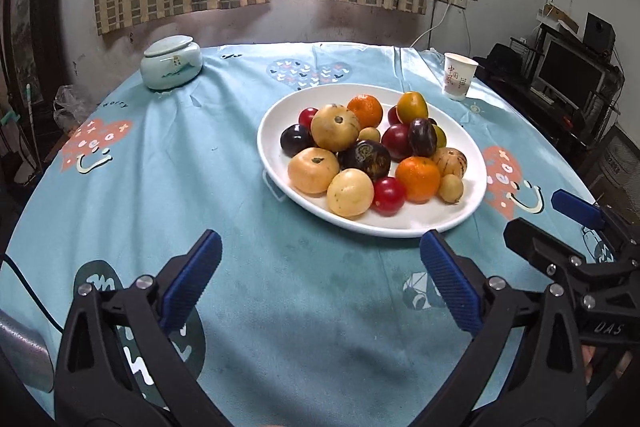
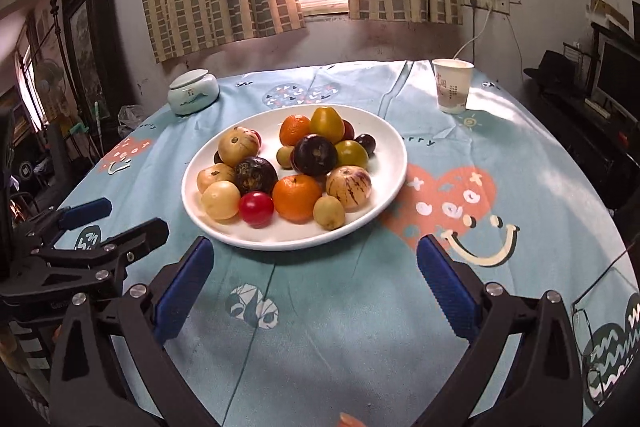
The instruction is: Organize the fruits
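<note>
Mixed round fruits [image 2: 294, 169] lie heaped on a white oval plate [image 2: 390, 163] mid-table on the pale blue printed tablecloth [image 2: 340, 327]. Bare cloth surrounds its rim. The left gripper [image 1: 320, 279] and right gripper [image 2: 314, 277] hover just short of the plate's near rim, jaws spread wide, holding nothing.

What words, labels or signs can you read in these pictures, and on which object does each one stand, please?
"worry": printed on the light blue patterned tablecloth, by its far left edge.
"DAS": on the black frame of the right gripper, partly cut off.
Red Chinese characters on the white paper cup: too blurred to read.
Small mark on the pale green lidded ceramic jar: too small to read.
</note>
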### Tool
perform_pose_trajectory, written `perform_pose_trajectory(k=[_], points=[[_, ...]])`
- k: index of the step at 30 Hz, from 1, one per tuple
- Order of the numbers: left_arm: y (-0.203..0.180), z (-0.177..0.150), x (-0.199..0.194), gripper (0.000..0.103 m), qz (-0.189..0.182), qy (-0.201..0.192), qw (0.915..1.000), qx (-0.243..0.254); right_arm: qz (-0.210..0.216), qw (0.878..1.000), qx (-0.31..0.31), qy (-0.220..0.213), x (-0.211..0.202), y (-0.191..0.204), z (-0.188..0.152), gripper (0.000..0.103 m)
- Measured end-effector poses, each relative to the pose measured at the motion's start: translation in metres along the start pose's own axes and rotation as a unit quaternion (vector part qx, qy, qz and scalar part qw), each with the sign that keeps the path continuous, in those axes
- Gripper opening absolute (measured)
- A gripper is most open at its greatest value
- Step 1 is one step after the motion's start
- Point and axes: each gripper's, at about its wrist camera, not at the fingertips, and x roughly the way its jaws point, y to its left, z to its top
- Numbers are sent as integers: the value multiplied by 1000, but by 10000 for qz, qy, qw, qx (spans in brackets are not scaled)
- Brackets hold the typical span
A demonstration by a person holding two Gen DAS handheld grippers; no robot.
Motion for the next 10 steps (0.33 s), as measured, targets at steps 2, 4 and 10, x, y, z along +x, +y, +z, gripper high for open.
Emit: perform_pose_trajectory(k=[2,4,10], points=[[-3,-1,-1,101,217,-69,9997,97,-25,10000,16,11,0,1,0,102],[-4,-1,-1,101,232,-78,9996,117,-53,10000,11,-1,0,1,0,102],[-5,-2,-5,101,266,-127,9995,121,-164,9999,-20,47,2,0,0,102]])
